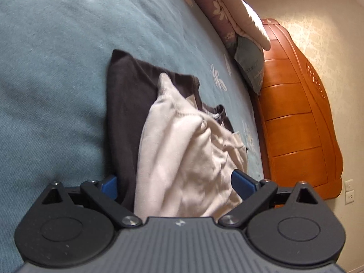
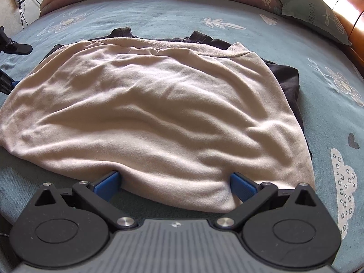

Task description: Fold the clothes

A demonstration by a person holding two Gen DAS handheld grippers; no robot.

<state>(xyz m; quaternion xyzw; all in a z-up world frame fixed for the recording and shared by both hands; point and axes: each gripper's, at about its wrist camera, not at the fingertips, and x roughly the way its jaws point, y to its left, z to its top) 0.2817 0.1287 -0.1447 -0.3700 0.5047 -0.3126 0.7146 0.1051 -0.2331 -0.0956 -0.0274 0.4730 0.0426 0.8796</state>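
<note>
The word "FLOWERS" is printed on the teal pillow (image 2: 318, 14) at the headboard. Its last letter is partly cut off. No other text can be read.

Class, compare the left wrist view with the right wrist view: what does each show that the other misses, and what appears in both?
Only the left wrist view shows the wooden headboard's full face and a wall socket. Only the right wrist view shows the cloud print on the bedsheet and cables on the wall. Both show the beige sweatshirt lying on a dark garment, with each gripper's jaws open at its edge.
</note>
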